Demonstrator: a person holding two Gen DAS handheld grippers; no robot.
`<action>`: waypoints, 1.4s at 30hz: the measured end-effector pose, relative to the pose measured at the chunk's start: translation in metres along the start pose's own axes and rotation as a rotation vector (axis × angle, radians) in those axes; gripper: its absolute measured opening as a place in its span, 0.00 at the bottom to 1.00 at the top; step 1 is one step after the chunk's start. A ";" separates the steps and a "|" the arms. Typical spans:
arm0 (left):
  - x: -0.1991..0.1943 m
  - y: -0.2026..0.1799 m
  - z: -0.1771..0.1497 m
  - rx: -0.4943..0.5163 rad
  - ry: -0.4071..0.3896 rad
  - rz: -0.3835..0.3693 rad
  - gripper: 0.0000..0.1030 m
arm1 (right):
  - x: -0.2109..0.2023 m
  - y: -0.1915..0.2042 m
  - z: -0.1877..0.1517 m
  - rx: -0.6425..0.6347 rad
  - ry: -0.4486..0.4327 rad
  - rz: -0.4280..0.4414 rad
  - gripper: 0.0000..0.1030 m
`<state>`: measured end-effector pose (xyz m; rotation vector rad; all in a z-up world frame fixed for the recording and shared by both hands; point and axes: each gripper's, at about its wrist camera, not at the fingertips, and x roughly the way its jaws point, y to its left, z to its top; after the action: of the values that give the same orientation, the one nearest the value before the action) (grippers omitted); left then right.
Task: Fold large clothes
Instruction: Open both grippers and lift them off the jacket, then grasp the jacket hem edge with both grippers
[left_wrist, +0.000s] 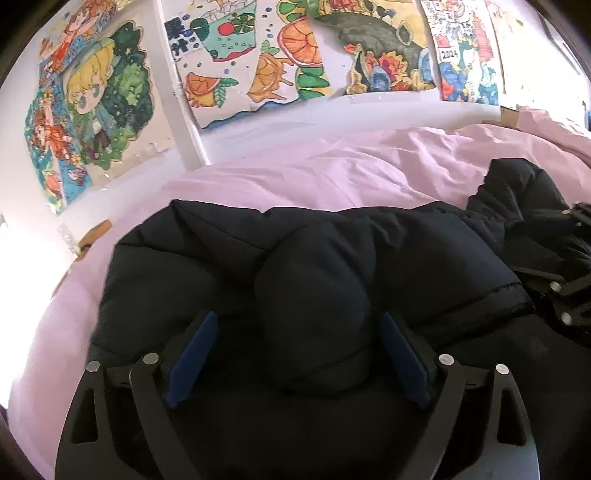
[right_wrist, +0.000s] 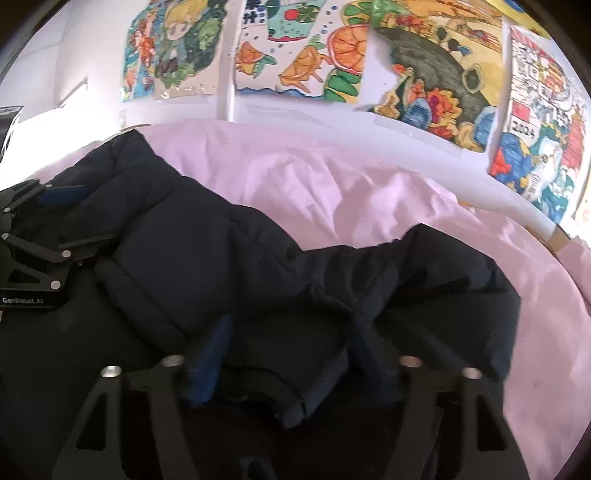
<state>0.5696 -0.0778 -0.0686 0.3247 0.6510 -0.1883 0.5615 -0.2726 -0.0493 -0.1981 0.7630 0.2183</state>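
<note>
A dark navy puffer jacket (left_wrist: 229, 258) lies bunched on a pink bed sheet (left_wrist: 332, 173). My left gripper (left_wrist: 295, 321) stands open, its blue pads (left_wrist: 192, 354) on either side of a puffy fold of the jacket. In the right wrist view the jacket (right_wrist: 192, 236) spreads from the left to the lower right. My right gripper (right_wrist: 291, 332) is open, with jacket fabric between its fingers (right_wrist: 207, 362). The left gripper (right_wrist: 55, 218) shows at the left edge of the right wrist view, on the jacket. The right gripper's body shows at the right edge of the left wrist view (left_wrist: 569, 291).
A white wall with several colourful drawings (left_wrist: 258, 55) rises right behind the bed. The pink sheet (right_wrist: 332, 184) stretches beyond the jacket to the wall. A brown edge (left_wrist: 96, 232) shows at the bed's far left.
</note>
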 end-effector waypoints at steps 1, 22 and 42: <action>-0.002 0.001 0.001 -0.008 0.007 0.009 0.86 | -0.002 -0.004 0.001 0.026 0.008 0.007 0.86; -0.198 0.021 0.005 -0.171 -0.035 -0.114 0.86 | -0.214 0.040 0.003 0.003 -0.111 -0.034 1.00; -0.398 -0.020 -0.058 -0.102 -0.029 -0.264 0.86 | -0.413 0.113 -0.070 0.055 -0.153 -0.033 1.00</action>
<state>0.2206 -0.0483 0.1299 0.1370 0.6709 -0.4098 0.1948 -0.2333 0.1796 -0.1402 0.6124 0.1790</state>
